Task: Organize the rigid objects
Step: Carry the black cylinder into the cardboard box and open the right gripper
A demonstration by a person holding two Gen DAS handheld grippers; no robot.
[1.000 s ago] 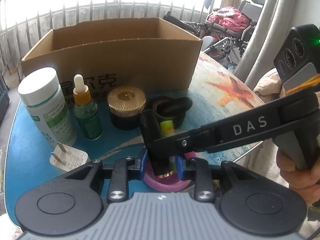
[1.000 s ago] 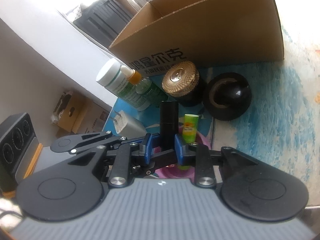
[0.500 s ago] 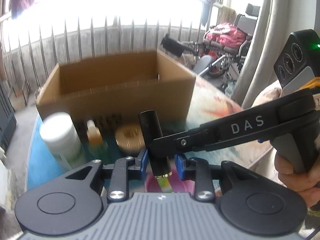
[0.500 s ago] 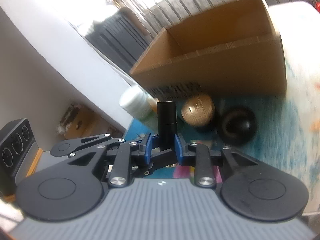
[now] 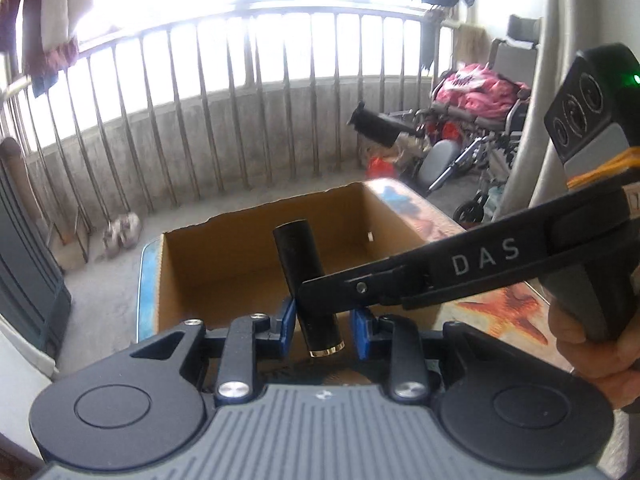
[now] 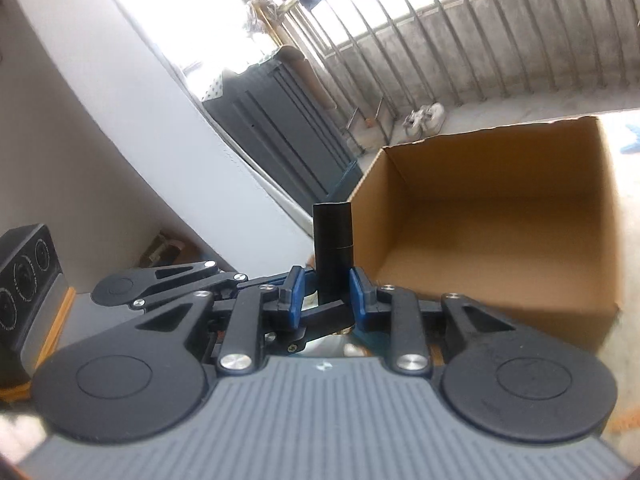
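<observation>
A black tube with a gold ring at its base [image 5: 307, 280] is held in the air in front of the open cardboard box [image 5: 224, 264]. My right gripper [image 6: 333, 295] is shut on the black tube [image 6: 332, 248], which stands upright between its blue pads. In the left wrist view the right gripper's arm, marked DAS, crosses in from the right and clamps the tube. My left gripper [image 5: 322, 326] sits around the tube's lower end with a gap on each side. The box [image 6: 500, 224] looks empty inside.
The box stands on a round table with a blue sea-and-starfish print [image 5: 512, 312]. Behind it is a balcony railing [image 5: 240, 120], a wheelchair with pink cloth [image 5: 476, 120] at the right, and a dark cabinet [image 6: 280, 128] at the left.
Both grippers have risen with the black tube from the pink tray on the table to the height of the box's rim. The bottles and jars have dropped out of view.
</observation>
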